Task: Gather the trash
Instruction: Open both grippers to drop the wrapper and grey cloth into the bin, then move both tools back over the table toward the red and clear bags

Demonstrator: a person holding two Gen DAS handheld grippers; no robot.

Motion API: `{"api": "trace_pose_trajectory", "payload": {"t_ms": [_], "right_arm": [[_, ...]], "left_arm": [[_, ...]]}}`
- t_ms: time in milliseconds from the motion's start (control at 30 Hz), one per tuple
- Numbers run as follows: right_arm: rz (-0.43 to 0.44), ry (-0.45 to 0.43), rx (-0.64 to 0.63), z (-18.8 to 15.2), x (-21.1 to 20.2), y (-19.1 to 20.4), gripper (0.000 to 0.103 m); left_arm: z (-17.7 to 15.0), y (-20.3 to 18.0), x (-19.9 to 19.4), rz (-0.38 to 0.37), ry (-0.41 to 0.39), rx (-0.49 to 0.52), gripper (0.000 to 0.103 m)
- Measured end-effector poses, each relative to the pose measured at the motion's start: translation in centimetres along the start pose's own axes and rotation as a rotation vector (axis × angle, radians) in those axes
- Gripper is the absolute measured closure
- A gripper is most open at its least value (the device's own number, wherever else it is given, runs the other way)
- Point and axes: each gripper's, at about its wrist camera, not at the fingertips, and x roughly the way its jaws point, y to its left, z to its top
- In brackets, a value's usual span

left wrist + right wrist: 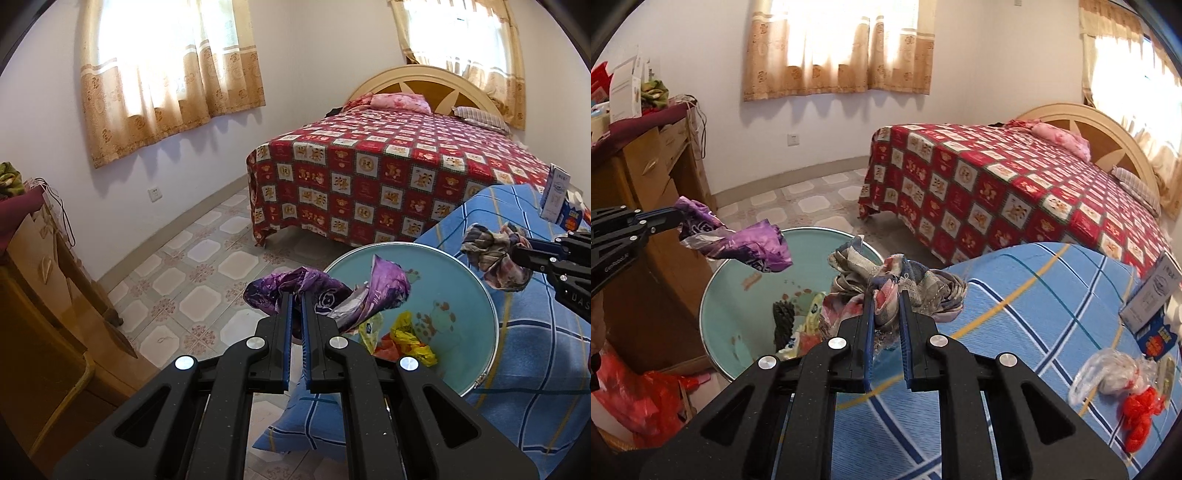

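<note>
Mid-collection, each claw clamped on trash: left claw (297,299) pinching a purple wrapper (328,295) at the bin (489,314) rim, right claw (886,299) gripping a rag (894,288) between bin and worktop (1034,295) (more litter there); next, over the bin, then release.

Setting was a home bedroom. Ahead of the tools stood a bed (388,173) with a red patchwork cover and an arched wooden headboard (417,86), pillows (400,101) at its head. Patterned curtains (166,74) hung over sunlit windows. A wooden dresser (646,173) stood to the left, on a tiled floor (192,273).
</note>
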Motion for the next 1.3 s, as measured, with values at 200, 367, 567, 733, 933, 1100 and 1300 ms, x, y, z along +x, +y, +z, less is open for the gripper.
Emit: {"api": "trace_pose_trajectory", "payload": {"t_ms": [200, 367, 567, 733, 933, 1100, 1300], "right_arm": [[0.039, -0.017, -0.022, 0.2, 0.1, 1.1, 0.085], [0.045, -0.024, -0.017, 0.0, 0.0, 1.2, 0.055], [0.025, -0.028, 0.000, -0.5, -0.4, 0.7, 0.041], [0.009, -0.035, 0.011, -1.1, -0.9, 0.1, 0.035], [-0.004, -0.040, 0.018, -1.6, -1.4, -0.6, 0.031], [-0.030, -0.040, 0.035, -2.7, -2.1, -1.6, 0.031], [-0.112, -0.008, 0.087, -5.2, -4.0, -5.1, 0.031]], "left_arm": [[-0.2, -0.1, 0.1, -0.014, 0.008, 0.001, 0.096], [-0.4, -0.4, -0.2, 0.002, -0.004, -0.004, 0.039], [-0.5, -0.5, -0.1, 0.013, -0.001, -0.015, 0.032], [-0.6, -0.9, -0.2, 0.019, 0.000, -0.009, 0.027], [-0.8, -1.0, -0.1, 0.021, 0.006, -0.009, 0.021], [-1.0, -1.9, 0.4, 0.016, 0.025, -0.010, 0.018], [-1.6, -5.8, 1.4, -0.037, 0.058, 0.047, 0.016]]}}
